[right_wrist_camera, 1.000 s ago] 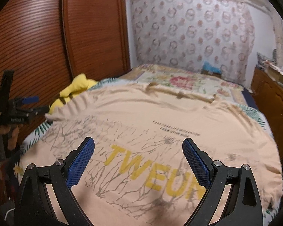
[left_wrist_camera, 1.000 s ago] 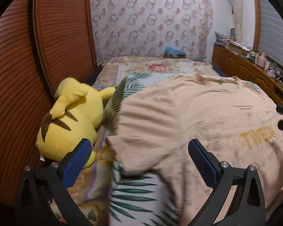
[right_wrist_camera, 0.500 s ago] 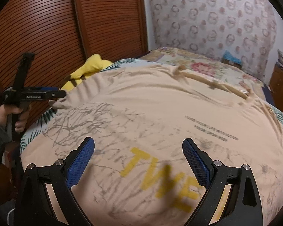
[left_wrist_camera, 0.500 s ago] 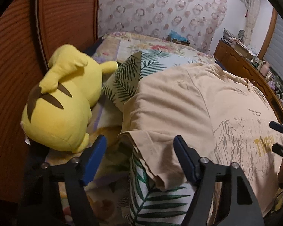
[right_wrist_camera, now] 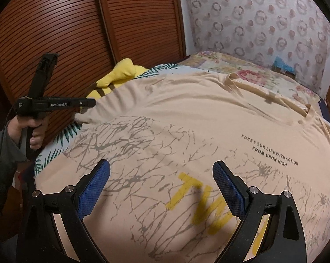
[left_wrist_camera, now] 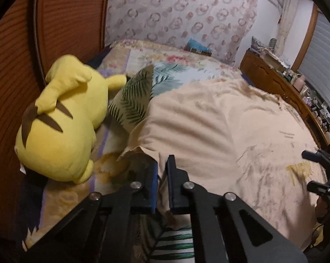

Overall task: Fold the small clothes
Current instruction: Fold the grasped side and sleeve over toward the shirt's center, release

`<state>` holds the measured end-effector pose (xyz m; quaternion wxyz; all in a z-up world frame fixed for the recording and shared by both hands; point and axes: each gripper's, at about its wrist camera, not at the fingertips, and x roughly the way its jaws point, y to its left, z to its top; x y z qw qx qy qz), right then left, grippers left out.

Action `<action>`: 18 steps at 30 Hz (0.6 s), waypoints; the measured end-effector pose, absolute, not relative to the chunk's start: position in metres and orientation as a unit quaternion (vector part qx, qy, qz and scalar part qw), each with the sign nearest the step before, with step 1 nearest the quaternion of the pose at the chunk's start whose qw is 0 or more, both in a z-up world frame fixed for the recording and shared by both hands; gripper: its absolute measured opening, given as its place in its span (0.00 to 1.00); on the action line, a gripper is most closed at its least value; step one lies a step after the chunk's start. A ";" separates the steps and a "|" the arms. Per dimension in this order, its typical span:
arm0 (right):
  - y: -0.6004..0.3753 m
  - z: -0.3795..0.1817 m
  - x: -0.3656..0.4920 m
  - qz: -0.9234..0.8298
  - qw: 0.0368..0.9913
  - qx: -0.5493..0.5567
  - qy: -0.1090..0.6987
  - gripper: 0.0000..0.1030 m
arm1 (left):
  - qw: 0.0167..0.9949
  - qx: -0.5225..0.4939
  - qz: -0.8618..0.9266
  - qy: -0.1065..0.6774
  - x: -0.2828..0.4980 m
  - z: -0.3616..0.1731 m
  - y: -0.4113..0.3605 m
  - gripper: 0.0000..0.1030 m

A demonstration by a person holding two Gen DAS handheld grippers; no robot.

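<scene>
A peach T-shirt (right_wrist_camera: 186, 131) with yellow letters and a grey branch print lies spread flat on the bed, collar at the far right; it also shows in the left wrist view (left_wrist_camera: 219, 131). My left gripper (left_wrist_camera: 162, 164) is shut on the shirt's left sleeve hem at the bed's near-left side; it also shows in the right wrist view (right_wrist_camera: 88, 103), pinching the sleeve tip. My right gripper (right_wrist_camera: 161, 175) is open and empty, hovering just above the shirt's lower front near the yellow letters; it appears in the left wrist view (left_wrist_camera: 318, 171).
A yellow plush toy (left_wrist_camera: 61, 127) lies on the bed left of the shirt, against the wooden slatted wardrobe (right_wrist_camera: 77, 32). A palm-leaf patterned sheet (left_wrist_camera: 134, 96) and floral bedspread (left_wrist_camera: 165, 57) lie under the shirt. A wooden dresser (left_wrist_camera: 274, 83) with clutter runs along the right.
My left gripper has come down to the sleeve and shut on its hem. My right gripper has stayed open over the shirt's front, shifting slightly closer.
</scene>
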<state>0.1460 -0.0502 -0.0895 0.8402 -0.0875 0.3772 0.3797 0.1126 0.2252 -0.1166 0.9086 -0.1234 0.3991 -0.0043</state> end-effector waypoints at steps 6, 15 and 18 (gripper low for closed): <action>-0.076 -0.082 0.148 0.361 0.853 -0.073 0.371 0.94 | 0.926 -0.094 -0.038 0.363 0.124 -0.076 0.187 0.02; -0.125 -0.064 0.149 0.321 0.878 -0.044 0.352 0.94 | 0.926 -0.032 -0.122 0.355 0.151 -0.033 0.091 0.02; -0.133 -0.063 0.150 0.315 0.880 -0.039 0.354 0.94 | 0.927 -0.016 -0.122 0.355 0.146 -0.029 0.073 0.06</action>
